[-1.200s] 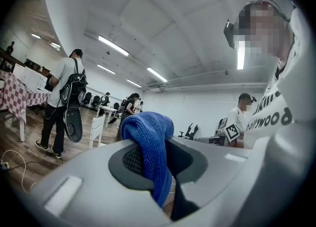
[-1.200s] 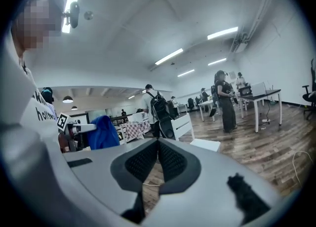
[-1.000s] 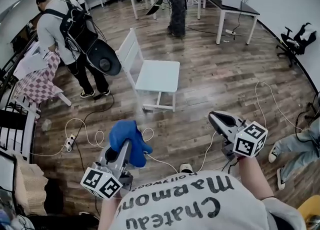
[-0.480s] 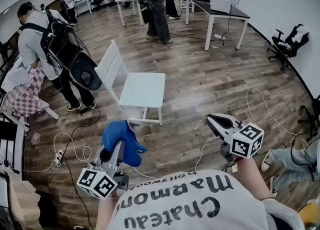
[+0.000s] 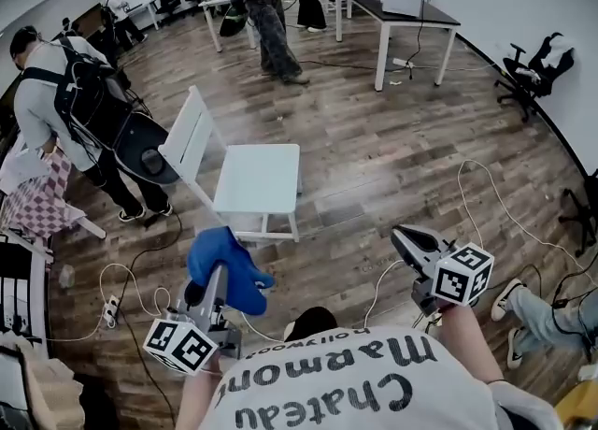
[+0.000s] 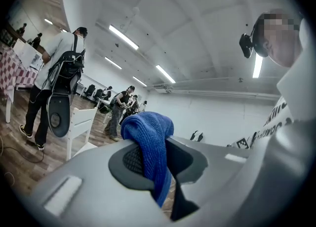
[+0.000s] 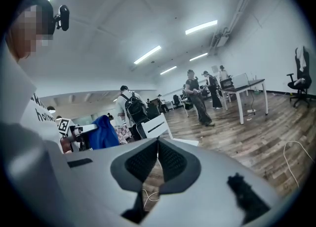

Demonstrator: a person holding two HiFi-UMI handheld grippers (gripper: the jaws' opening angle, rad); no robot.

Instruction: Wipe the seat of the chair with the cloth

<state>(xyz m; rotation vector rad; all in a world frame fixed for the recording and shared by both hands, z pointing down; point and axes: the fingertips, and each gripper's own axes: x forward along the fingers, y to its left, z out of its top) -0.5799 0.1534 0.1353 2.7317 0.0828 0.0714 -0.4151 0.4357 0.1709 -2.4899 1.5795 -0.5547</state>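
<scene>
A white chair [image 5: 257,179] stands on the wood floor ahead of me, its seat bare and its slatted back to the left. My left gripper [image 5: 218,277] is shut on a blue cloth [image 5: 227,260], held in the air short of the chair's front legs. In the left gripper view the cloth [image 6: 148,142] drapes over and between the pads of the left gripper [image 6: 155,161], with the chair [image 6: 81,122] beyond. My right gripper [image 5: 404,236] is held at the right, shut and with nothing in it. In the right gripper view that gripper [image 7: 158,156] has its pads together.
A person with a backpack [image 5: 79,106] stands left of the chair beside a checkered table [image 5: 37,204]. Cables [image 5: 140,265] and a power strip [image 5: 110,309] lie on the floor, and a white cable [image 5: 486,194] at the right. A desk [image 5: 402,7], an office chair [image 5: 528,64] and other people stand farther off.
The chair now shows nearer and further left in the head view, as I have moved towards it. Both grippers keep their pose, and the cloth stays in the left one.
</scene>
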